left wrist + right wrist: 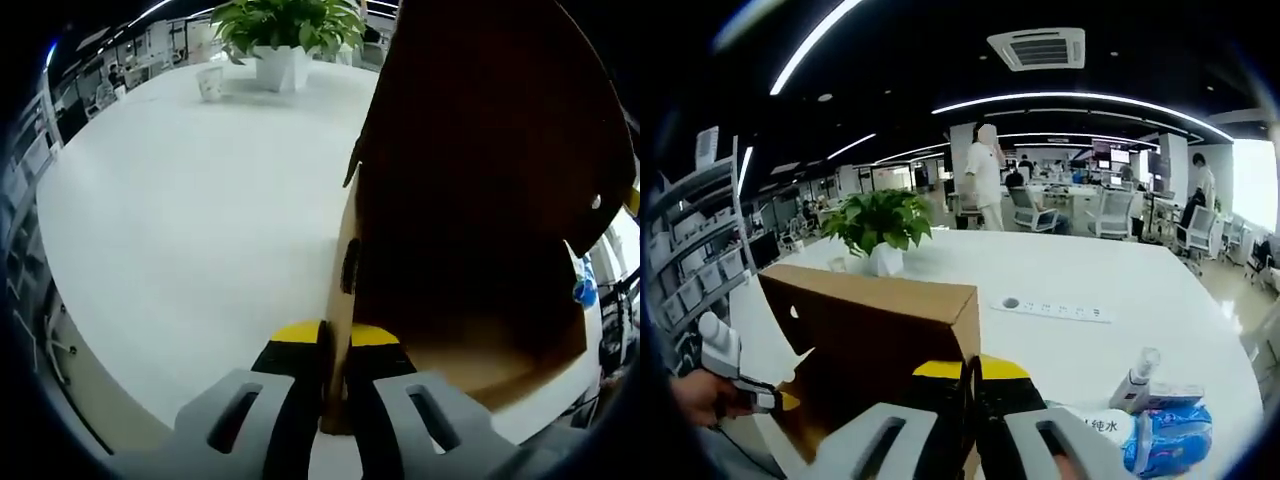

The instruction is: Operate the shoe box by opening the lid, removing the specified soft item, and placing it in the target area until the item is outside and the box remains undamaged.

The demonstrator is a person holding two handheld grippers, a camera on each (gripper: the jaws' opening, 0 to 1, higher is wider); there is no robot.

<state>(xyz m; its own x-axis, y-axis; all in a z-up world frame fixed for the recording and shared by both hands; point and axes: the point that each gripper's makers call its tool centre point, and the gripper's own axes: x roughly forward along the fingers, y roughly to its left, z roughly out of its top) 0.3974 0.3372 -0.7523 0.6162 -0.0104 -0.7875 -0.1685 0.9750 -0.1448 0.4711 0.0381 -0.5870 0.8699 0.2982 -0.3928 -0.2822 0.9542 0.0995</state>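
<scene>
A: Cardboard shoe box sits on white table, 10 o'clock in right gripper view. Lid up?

B: Probably. Light, creasable. Left gripper and right gripper each pinch a wall edge. Soft item unseen.

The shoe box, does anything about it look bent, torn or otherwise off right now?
No damage stands out. The shoe box is held by a cardboard edge in each gripper: the left gripper and the right gripper are both shut on thin panel edges. The cardboard looks flat and uncreased. The inside is too dark to judge.
</scene>
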